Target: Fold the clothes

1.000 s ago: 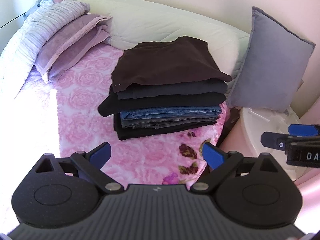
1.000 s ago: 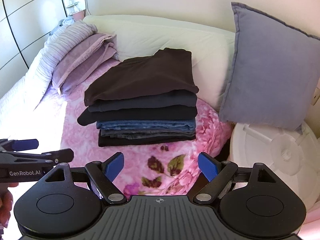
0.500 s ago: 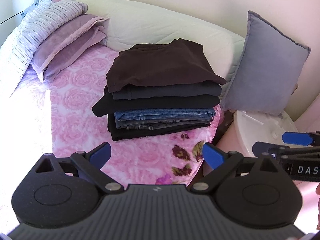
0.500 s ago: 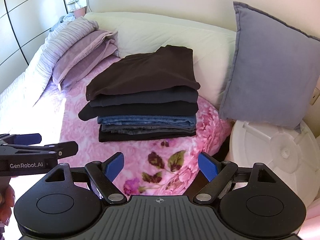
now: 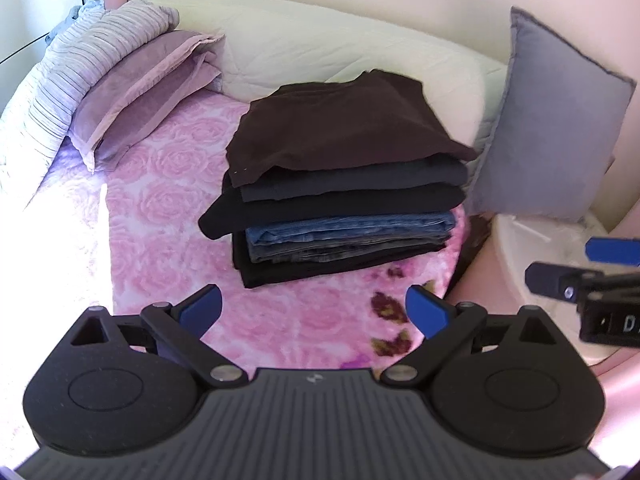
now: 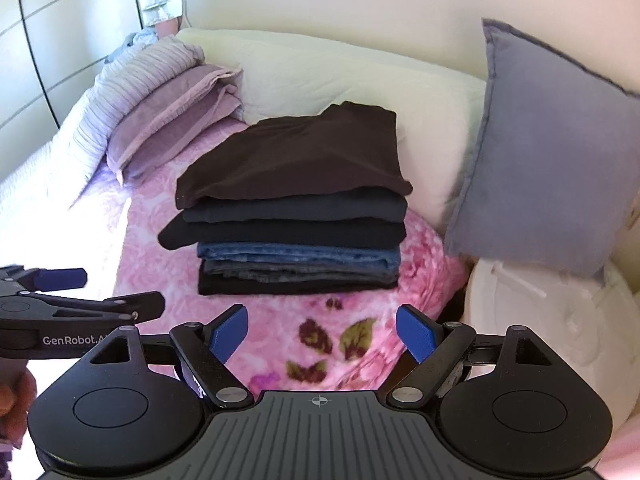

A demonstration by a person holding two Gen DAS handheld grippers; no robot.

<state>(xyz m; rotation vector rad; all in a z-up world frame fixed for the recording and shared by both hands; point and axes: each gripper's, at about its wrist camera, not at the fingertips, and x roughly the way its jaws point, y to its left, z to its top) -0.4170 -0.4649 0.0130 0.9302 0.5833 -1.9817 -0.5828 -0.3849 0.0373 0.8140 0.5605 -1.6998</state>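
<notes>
A stack of several folded clothes (image 5: 340,184) (image 6: 296,208) lies on the pink floral blanket (image 5: 168,208) (image 6: 344,320). A dark brown garment (image 5: 340,128) is on top, with dark grey, black and blue denim (image 6: 300,256) pieces under it. My left gripper (image 5: 313,309) hovers open in front of the stack, a short way off, with nothing between its fingers. It shows from the side at the left of the right wrist view (image 6: 100,292). My right gripper (image 6: 322,330) is also open and empty, to the stack's right front (image 5: 568,266).
Lilac pillows (image 5: 132,92) (image 6: 168,120) lie at the back left against a cream quilted bolster (image 5: 320,48). A grey cushion (image 5: 548,136) (image 6: 540,160) leans at the right above a white round lid (image 6: 552,320). A hand (image 6: 12,412) holds the left gripper.
Both views have drifted slightly; the left gripper swung a little and came back. The stack has not changed and both grippers stay open.
</notes>
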